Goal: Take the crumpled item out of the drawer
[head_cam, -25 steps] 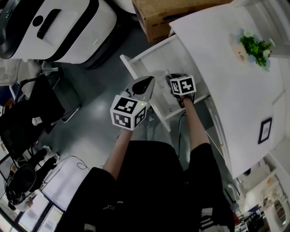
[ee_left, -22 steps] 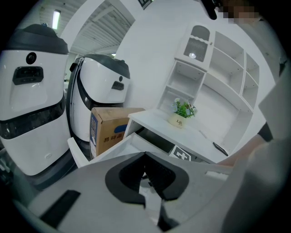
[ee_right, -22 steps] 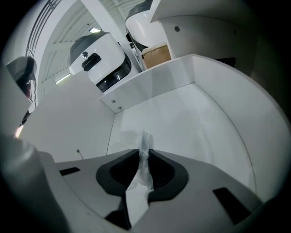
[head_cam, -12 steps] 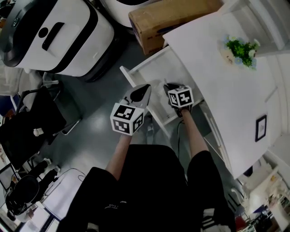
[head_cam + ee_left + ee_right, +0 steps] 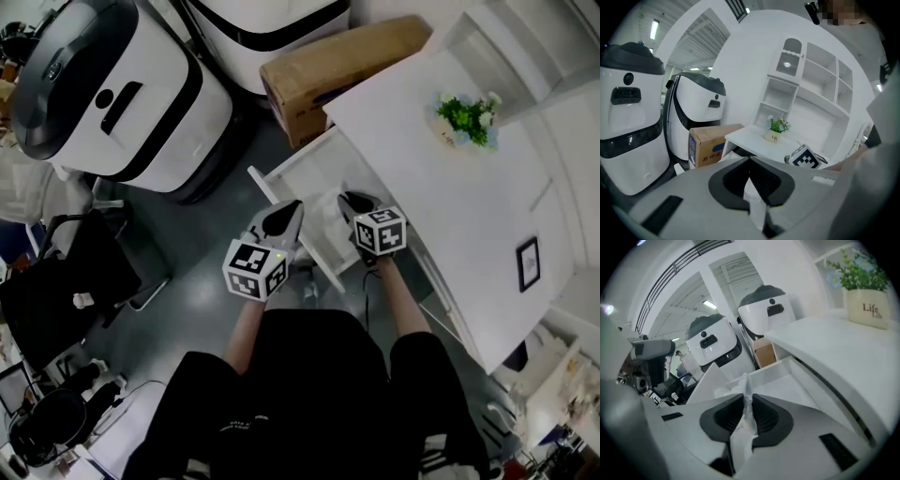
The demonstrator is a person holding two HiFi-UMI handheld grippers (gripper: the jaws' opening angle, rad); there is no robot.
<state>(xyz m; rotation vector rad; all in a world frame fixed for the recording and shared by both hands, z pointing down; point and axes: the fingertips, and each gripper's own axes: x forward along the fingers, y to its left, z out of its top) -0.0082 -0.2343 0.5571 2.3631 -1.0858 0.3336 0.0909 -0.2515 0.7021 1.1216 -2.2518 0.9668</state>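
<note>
White paper [image 5: 742, 430], crumpled, is pinched tight in my right gripper [image 5: 746, 401], over the front end of the one open drawer [image 5: 787, 371]. My left gripper [image 5: 750, 164] is pressed shut on a white scrap too, seemingly the same paper. One plant pot [image 5: 867, 308] on the desk [image 5: 441, 197] reads "Life". One cardboard box [image 5: 710, 147] carries blue print I cannot read. Two white-and-black machines [image 5: 122, 94] stand beyond it.
</note>
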